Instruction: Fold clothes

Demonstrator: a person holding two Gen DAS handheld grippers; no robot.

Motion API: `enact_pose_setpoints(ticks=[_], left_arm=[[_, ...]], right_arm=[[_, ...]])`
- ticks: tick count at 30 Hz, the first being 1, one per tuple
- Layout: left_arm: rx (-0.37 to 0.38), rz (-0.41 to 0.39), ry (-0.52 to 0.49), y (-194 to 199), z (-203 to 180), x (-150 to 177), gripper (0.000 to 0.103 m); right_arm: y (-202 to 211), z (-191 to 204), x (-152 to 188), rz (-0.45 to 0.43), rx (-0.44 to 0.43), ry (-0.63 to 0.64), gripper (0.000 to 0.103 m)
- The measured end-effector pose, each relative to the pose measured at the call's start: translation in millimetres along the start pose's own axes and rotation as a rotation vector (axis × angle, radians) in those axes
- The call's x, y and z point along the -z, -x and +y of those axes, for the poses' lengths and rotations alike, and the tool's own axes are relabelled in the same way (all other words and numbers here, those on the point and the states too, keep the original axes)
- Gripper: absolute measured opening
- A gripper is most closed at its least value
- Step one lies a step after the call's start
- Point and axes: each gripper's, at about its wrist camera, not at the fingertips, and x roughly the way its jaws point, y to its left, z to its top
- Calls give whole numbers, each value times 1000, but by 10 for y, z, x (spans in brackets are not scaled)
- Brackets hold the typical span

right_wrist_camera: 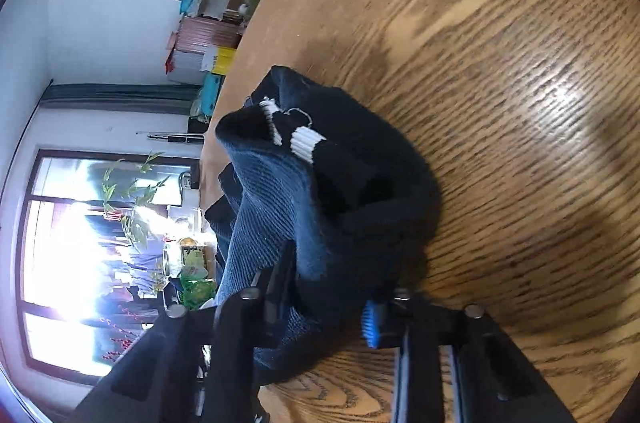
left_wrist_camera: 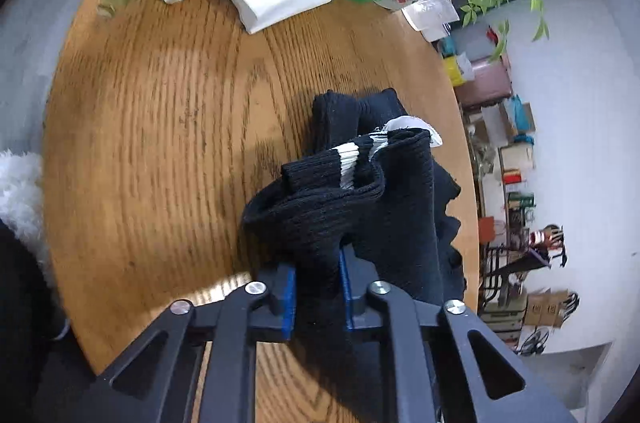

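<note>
garment: black ribbed garment (left_wrist_camera: 344, 195) bunched on surface (left_wrist_camera: 160, 127), unfolded
left gripper (left_wrist_camera: 318, 297): clenched on garment
right gripper (right_wrist_camera: 328, 307): grasping garment too
left: whole fold

We see one black ribbed garment (left_wrist_camera: 340, 207), bunched into a loose heap on the wooden table (left_wrist_camera: 160, 143). It carries short white stripes near a cuff-like edge, and a small white patch shows at its far side, perhaps a label, though we cannot tell for sure. A thick fold of it is gathered upward from the table, the rest slumping in soft rolls behind and to the side. From the right wrist view the same garment (right_wrist_camera: 332, 191) looks dark blue-black where light strikes its ribbing, its white stripes sitting near the top of the heap, and its lower part touching the table (right_wrist_camera: 520, 103).
</note>
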Motion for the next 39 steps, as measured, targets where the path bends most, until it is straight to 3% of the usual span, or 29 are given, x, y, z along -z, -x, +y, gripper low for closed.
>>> enact_pose_setpoints(ticks=[6, 13, 17, 19, 20, 21, 22, 29, 35, 39], left_arm=[[-13, -13, -9, 410, 175, 134, 13], [10, -49, 23, 943, 609, 203, 7], [85, 52, 80, 855, 698, 129, 8], [145, 112, 119, 742, 682, 98, 12], [169, 132, 136, 700, 672, 94, 26], [168, 129, 140, 689, 648, 104, 50], [162, 118, 134, 702, 628, 123, 60], [101, 147, 76, 513, 428, 185, 63], [31, 91, 85, 391, 303, 167, 63], [3, 141, 43, 236, 113, 154, 63]], right_arm=[[289, -63, 122, 8, 34, -2, 19], [816, -339, 528, 30, 61, 6, 19], [1002, -468, 603, 23, 66, -8, 19], [1023, -497, 593, 24, 51, -25, 19], [1016, -479, 586, 25, 50, -22, 19], [1010, -461, 580, 26, 48, -19, 19], [1011, -447, 569, 25, 49, -18, 20], [899, -475, 568, 48, 8, -75, 22], [853, -321, 431, 24, -59, -99, 22], [847, -203, 363, 4, -80, -86, 22]])
